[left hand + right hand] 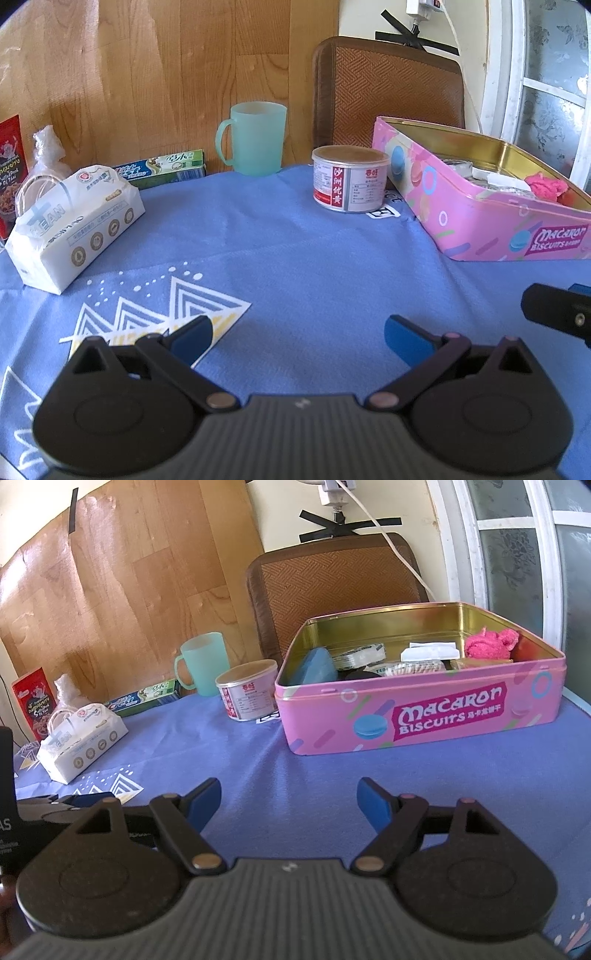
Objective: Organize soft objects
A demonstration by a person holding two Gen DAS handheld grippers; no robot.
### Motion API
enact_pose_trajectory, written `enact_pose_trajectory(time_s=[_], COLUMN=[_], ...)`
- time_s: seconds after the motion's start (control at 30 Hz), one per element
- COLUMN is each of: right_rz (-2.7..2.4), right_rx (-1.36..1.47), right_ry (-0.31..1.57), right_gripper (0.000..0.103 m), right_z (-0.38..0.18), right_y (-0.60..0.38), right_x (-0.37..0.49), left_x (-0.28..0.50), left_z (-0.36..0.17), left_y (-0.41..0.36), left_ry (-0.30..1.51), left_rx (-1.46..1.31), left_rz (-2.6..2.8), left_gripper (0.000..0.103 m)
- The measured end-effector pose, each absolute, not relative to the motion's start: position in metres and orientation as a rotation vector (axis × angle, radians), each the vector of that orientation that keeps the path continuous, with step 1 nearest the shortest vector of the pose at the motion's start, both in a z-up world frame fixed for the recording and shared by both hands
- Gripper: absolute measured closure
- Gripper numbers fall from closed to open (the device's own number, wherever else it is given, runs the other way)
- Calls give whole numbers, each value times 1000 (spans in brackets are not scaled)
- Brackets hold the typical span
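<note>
Both my grippers hang spread and empty, and the tissue pack (74, 229) lies ahead-left, nearest my left gripper (297, 334), long axis slanting away.

The open pink biscuit tin (421, 716) has "Macaron BISCUITS" in white on a magenta label on its front wall, with some Chinese characters right after it that are too small for me to read. The short round can with the tan lid (349, 181) has 沙洲优黄 running down a red stripe. The white plastic-wrapped tissue pack (77, 229) shows big pale blue letters, "EAN" as far as I can make out. The red snack packet (11, 166) and the green-and-blue toothpaste box (162, 168) both have print, but it's too blurry.
</note>
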State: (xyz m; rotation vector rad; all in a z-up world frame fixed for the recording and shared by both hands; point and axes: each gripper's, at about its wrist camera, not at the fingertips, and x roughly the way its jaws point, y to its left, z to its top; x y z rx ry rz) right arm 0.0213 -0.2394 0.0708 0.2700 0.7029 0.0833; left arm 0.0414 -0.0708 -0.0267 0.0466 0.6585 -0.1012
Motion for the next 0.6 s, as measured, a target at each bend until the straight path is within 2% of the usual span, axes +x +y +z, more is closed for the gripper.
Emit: enact_pose_trajectory(time_s=[0.6], right_rz=[76], right_rx=[273], right_ry=[698], right_gripper=[20], right_z=[71], right_y=[-239], right_x=[20], left_x=[38], left_z=[-25], left_y=[-66], left_ry=[647], left_rx=[29], left_rz=[-80], left_gripper=[0])
